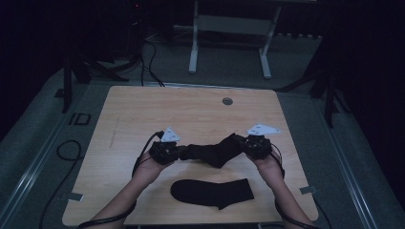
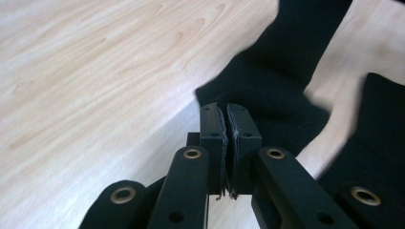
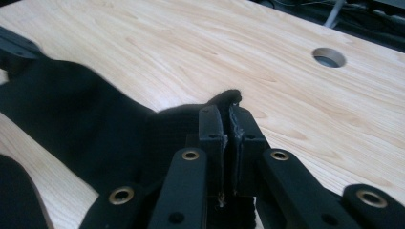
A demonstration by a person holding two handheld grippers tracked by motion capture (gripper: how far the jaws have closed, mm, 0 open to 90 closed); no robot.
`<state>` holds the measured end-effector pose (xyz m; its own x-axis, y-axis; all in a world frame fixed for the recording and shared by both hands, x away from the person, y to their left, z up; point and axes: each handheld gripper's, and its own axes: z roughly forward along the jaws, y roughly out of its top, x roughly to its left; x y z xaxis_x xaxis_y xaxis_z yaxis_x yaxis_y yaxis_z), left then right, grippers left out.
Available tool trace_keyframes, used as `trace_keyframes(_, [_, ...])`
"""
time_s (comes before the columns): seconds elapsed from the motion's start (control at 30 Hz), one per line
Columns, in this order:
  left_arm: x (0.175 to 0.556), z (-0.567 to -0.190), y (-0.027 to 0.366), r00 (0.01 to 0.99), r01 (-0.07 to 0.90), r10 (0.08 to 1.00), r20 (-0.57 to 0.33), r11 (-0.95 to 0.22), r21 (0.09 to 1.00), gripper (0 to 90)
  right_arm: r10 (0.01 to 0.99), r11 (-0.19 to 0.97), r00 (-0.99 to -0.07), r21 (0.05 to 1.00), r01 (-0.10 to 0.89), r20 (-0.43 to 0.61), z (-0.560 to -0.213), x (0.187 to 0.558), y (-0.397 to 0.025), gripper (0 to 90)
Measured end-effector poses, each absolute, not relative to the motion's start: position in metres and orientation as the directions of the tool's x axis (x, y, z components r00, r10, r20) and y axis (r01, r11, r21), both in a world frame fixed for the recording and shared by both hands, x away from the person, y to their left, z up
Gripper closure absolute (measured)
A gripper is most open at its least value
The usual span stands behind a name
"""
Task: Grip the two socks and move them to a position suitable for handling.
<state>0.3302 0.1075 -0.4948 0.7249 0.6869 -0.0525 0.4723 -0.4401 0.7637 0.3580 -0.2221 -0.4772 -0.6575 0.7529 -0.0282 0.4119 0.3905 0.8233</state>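
Flat sock: lies limp at 6 o'clock on the table.
Held sock: centre, soft, light, sagging; best pinched at its ends.
Left gripper: clamped on its 9 o'clock end.
Right gripper: clamped on its 3 o'clock end.

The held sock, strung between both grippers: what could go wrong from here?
The left gripper and right gripper each pinch only a thin edge of the held sock, so it may slip free. Its sagging middle hangs near the flat sock and could drag or shift it when lowered.
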Motion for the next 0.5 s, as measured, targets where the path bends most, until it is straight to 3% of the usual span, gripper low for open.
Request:
trace_keyframes(0.23, [0.328,-0.503,0.129,0.747,0.478,0.661,-0.076,-0.453,0.753,86.7,0.77,0.365,-0.638,0.812,0.456,0.012,-0.484,0.352,-0.24,84.7])
trace_keyframes(0.5, [0.341,-0.529,0.122,0.799,0.472,0.597,-0.076,-0.543,0.694,86.4,0.773,0.385,-0.634,0.781,0.491,0.018,-0.519,0.346,-0.244,84.5])
